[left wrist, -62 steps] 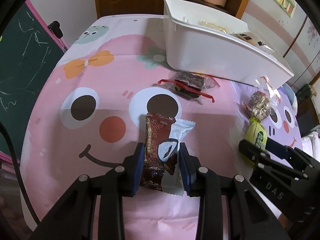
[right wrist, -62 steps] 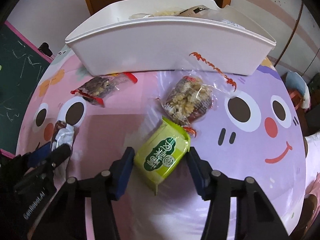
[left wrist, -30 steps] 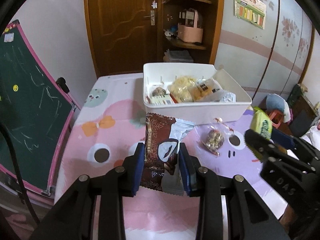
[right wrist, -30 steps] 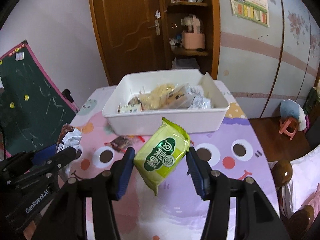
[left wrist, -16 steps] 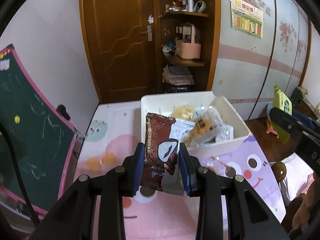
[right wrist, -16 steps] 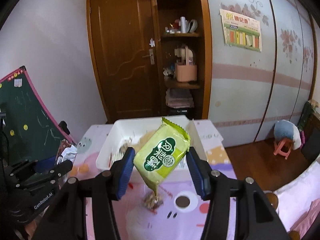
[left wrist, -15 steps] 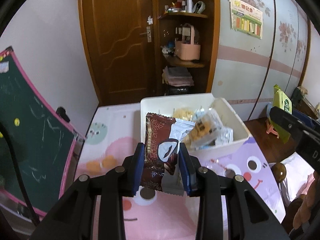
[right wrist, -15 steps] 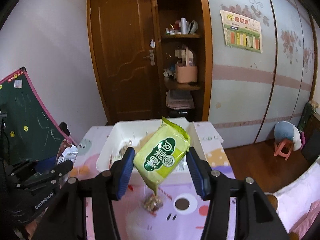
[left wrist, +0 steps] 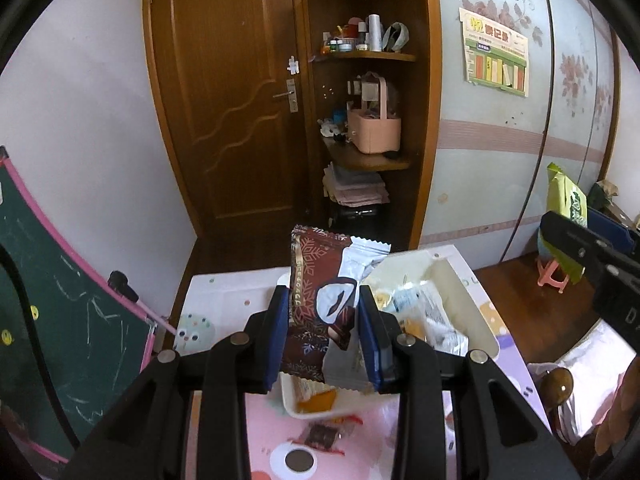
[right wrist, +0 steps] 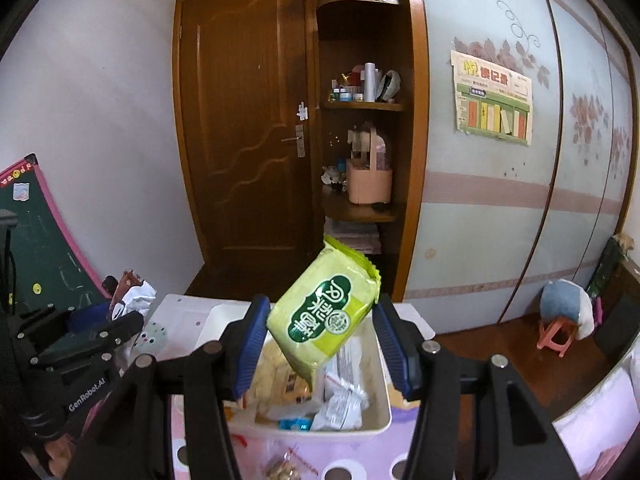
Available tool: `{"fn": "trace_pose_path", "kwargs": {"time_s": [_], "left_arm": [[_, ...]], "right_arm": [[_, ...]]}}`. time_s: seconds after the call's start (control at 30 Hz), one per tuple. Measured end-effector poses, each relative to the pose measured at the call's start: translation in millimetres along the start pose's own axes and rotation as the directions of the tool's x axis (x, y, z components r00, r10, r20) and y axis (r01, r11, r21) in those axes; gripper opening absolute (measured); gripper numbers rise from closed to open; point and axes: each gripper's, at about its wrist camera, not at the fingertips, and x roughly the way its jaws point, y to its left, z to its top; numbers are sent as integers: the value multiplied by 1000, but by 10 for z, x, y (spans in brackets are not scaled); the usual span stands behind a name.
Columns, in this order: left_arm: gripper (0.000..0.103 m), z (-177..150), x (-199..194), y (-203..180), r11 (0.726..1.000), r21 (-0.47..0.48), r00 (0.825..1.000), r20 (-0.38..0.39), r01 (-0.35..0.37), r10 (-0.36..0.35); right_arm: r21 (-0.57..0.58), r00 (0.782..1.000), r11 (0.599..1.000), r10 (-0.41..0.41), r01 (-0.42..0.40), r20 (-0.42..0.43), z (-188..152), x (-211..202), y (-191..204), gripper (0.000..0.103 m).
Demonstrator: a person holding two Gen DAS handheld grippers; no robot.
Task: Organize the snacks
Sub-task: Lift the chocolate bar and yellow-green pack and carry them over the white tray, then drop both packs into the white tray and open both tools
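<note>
Overhead, the left gripper (left wrist: 323,330) was clamped on a brown-and-white snack packet (left wrist: 326,304), which stood upright between the blue pads and hid much of the white bin (left wrist: 478,320) beneath it. Only the bin's right half and near corner showed, with pale wrappers inside too blurred to name. The right gripper (right wrist: 318,344) pinched a tilted green snack pouch (right wrist: 324,318) above the same bin (right wrist: 380,420), covering its middle. On the pink tablecloth (left wrist: 360,452), a dark red-edged snack (left wrist: 320,436) lay just in front of the bin, partly cut off by the gripper's arms.
</note>
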Motion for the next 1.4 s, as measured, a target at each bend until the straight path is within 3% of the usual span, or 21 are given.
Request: {"fn": "trace_pose_path", "kwargs": {"time_s": [0.23,0.7,0.73,0.77,0.8,0.87,0.97,1.4], "left_arm": [[32,268,458,-108,999,16,999,-22,-31,31],[34,137,1328,-222,1000,9,989,-148,-26,27],[36,122,1388,-223,1000,10,988,-155,-25,27],[51,116,1419,-227,1000,10,987,-158,-19,21],[79,110,1457,-228,1000,13,987,-162,-9,11],[99,67,1485,-217,999,20,988,-148,-27,30],[99,35,1491,-216,999,40,990,-136,-32,37],[99,-10,1333,-181,998,39,988,-141,-52,57]], "right_arm": [[-2,998,1000,3,-3,-71,134,462,3,54],[-1,965,1000,-2,2,-262,-131,1365,-34,55],[2,961,1000,5,-4,-276,-146,1417,-36,56],[10,958,1000,10,-7,-286,-164,1464,-42,57],[22,955,1000,19,-13,-297,-184,1499,-47,57],[51,950,999,26,-11,-311,-207,1546,-74,62],[65,952,998,39,-20,-304,-212,1547,-82,76],[64,946,998,46,-26,-321,-209,1412,-47,77]]}}
